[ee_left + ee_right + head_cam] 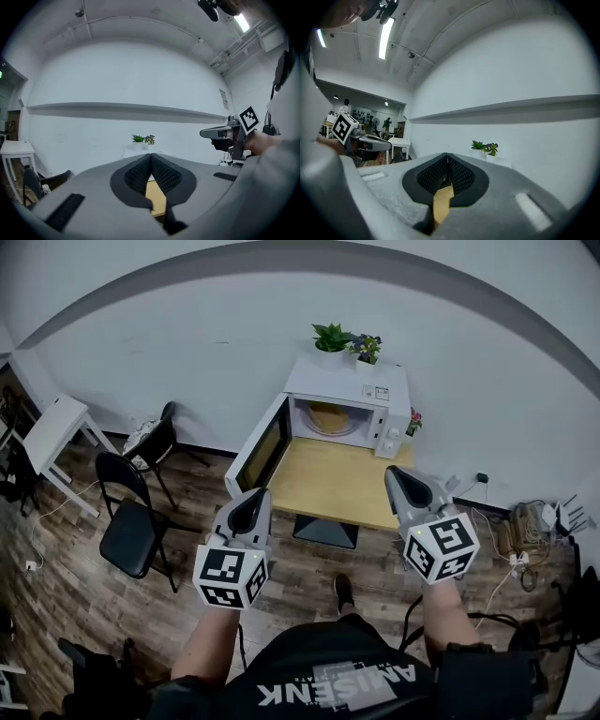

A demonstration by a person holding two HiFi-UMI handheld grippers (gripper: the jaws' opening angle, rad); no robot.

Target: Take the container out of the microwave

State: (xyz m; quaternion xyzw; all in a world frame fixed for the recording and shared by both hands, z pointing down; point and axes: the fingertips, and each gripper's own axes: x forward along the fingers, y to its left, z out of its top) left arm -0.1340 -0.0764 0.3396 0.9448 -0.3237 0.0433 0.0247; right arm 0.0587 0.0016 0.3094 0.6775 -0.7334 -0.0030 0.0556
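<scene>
A white microwave [349, 399] stands at the back of a wooden table [333, 486], its door [258, 451] swung open to the left. Inside it a round, pale container [330, 418] lies on the turntable. My left gripper [255, 497] is shut and empty, held in the air before the table's front left corner. My right gripper [396, 474] is also shut and empty, hovering over the table's front right edge. In the left gripper view the jaws [151, 157] meet with the table below them; in the right gripper view the jaws [447, 158] are pressed together too. Both stand well short of the microwave.
Two potted plants [330, 337] sit on top of the microwave. Black chairs [136, 526] and a white side table [54, 427] stand to the left. Cables and a power strip [525, 535] lie on the floor at the right. White wall behind.
</scene>
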